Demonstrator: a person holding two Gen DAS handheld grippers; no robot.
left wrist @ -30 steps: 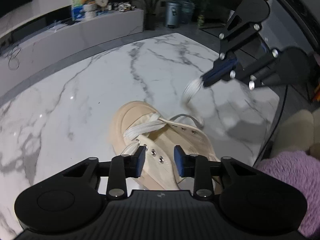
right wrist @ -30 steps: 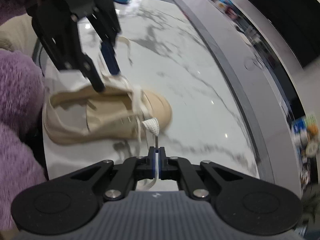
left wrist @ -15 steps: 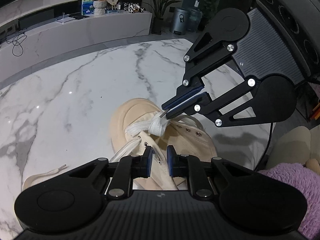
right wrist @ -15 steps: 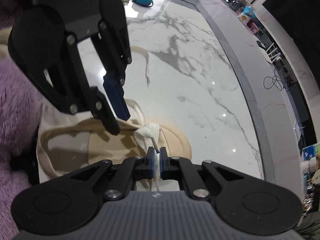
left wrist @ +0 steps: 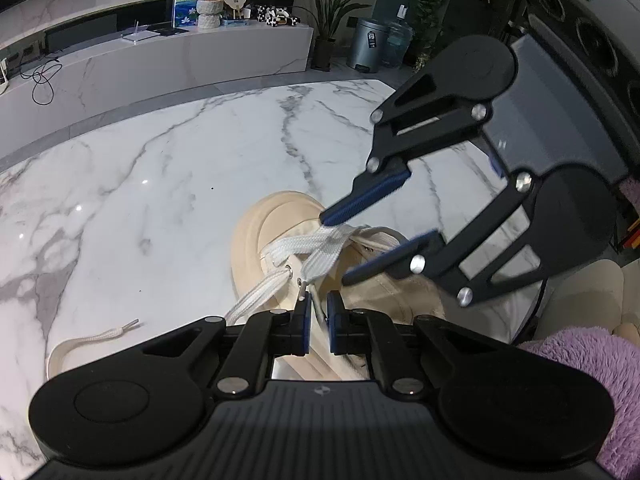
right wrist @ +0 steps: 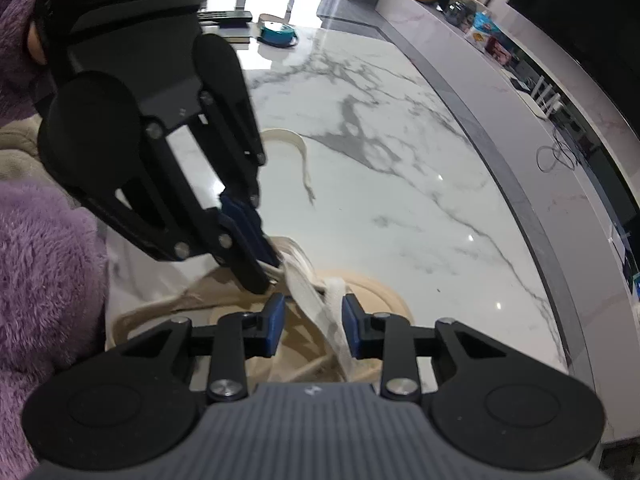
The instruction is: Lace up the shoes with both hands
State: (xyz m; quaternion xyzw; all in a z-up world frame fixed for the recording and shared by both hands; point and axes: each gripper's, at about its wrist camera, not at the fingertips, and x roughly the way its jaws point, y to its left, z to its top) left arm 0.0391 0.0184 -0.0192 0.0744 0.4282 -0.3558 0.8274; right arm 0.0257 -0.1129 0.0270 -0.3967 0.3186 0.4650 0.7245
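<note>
A beige canvas shoe (left wrist: 280, 220) lies on the marble table (left wrist: 160, 184), toe pointing away in the left wrist view. A white shoelace (left wrist: 324, 256) crosses its lowest eyelets. My left gripper (left wrist: 317, 316) hangs over the eyelet row, its jaws closing on that lace's free end; in the right wrist view its fingertips (right wrist: 266, 276) pinch the lace just above the shoe (right wrist: 384, 296). My right gripper (right wrist: 314, 330) is opening. The lace (right wrist: 316, 304) runs loose between its blue pads without being pressed. From the left wrist view the right gripper (left wrist: 340, 248) straddles the lace crossing.
The lace's other end (left wrist: 100, 336) trails slack over the table on the left. A purple fluffy sleeve (right wrist: 48, 260) and a beige cushion (left wrist: 580, 300) lie near the table's edge. A teal round object (right wrist: 278, 34) and a dark flat item sit at the table's far end.
The right gripper came in over the shoe with the lace and its jaws have parted, letting the lace go. The left jaws have narrowed onto the lace end.
</note>
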